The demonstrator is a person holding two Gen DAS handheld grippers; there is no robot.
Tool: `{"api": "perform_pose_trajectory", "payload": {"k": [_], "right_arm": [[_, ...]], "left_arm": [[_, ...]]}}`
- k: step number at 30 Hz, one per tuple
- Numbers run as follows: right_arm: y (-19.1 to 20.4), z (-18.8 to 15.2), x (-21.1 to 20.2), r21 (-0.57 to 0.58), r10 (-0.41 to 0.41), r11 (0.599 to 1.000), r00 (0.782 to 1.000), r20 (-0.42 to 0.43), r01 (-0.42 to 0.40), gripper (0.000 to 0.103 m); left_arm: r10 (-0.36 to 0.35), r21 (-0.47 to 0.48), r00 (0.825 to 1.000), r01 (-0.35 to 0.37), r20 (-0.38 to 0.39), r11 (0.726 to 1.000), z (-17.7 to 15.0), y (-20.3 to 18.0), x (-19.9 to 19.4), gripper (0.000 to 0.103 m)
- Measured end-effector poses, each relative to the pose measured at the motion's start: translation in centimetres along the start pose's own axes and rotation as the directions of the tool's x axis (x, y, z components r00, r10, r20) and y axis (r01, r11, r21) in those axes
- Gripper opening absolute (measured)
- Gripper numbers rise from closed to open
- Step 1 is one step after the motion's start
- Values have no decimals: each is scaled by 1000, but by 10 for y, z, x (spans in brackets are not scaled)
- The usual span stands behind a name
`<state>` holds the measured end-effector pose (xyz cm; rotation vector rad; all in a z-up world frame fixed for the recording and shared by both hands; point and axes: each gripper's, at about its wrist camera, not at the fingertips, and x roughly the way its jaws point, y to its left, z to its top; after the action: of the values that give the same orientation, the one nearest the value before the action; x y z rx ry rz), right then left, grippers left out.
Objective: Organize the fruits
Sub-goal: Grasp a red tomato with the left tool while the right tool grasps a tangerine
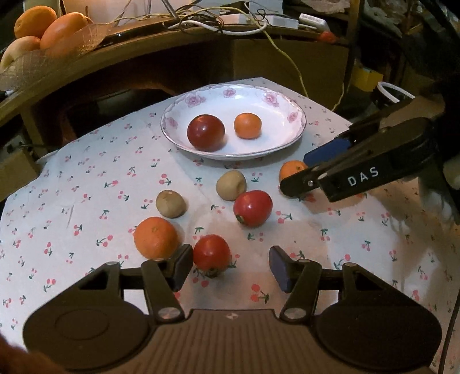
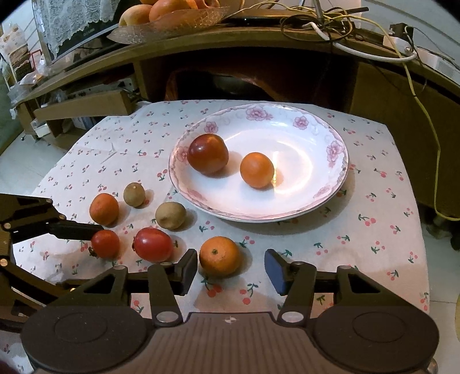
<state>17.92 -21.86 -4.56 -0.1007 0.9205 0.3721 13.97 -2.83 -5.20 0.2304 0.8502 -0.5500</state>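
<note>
Currently, a white china plate with a pink flower rim [image 2: 333,149] sits at the far side of a table covered in a white cloth printed with small red cherries [image 2: 359,244]. Inside the plate lie a dark red tomato [image 2: 207,154] toward 9 o'clock and a small orange mandarin [image 2: 256,169] near the centre, close together but apart.

Six fruits lie loose on the cloth in front of the plate. In the right wrist view, an orange mandarin with a green stem mark [image 2: 220,254] sits at 6 o'clock, between the spread fingers of the right gripper [image 2: 231,272], nearer the left finger. At 8 o'clock are an oval red tomato [image 2: 153,244], a rounder red tomato with a dried stem [image 2: 105,243], a brown kiwi [image 2: 170,215], a smaller brown kiwi [image 2: 134,194] and a dull orange mandarin [image 2: 103,208].

In the left wrist view, the left gripper [image 1: 231,266] has its fingers spread wide around the rounder red tomato at 6 o'clock, which sits just beside the left finger. Whether either gripper touches its fruit cannot be told.

At 11 o'clock, on a wooden shelf behind, a glass dish of oranges [image 2: 172,17] stands near tangled cables [image 2: 330,23].
</note>
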Motion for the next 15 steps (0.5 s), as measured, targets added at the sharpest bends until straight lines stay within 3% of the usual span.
{"api": "perform_pose_trajectory", "payload": {"k": [4, 6, 7, 9, 15], "right_arm": [[2, -1, 2, -24, -12, 1000, 1000, 10, 12, 56], [5, -1, 2, -49, -23, 999, 1000, 5, 23, 56], [7, -1, 2, -64, -33, 997, 999, 2, 34, 54], [10, -1, 0, -77, -23, 997, 1000, 3, 23, 31], [9, -2, -5, -60, -9, 998, 1000, -21, 8, 31]], "left_arm": [[3, -14, 1000, -3, 7, 1000, 0, 0, 3, 62], [6, -24, 1000, -6, 8, 1000, 1, 1, 4, 57], [5, -25, 1000, -5, 9, 1000, 0, 0, 3, 52], [-8, -32, 1000, 9, 9, 999, 1, 0, 2, 48], [-29, -41, 1000, 29, 4, 999, 1, -1, -2, 39]]}}
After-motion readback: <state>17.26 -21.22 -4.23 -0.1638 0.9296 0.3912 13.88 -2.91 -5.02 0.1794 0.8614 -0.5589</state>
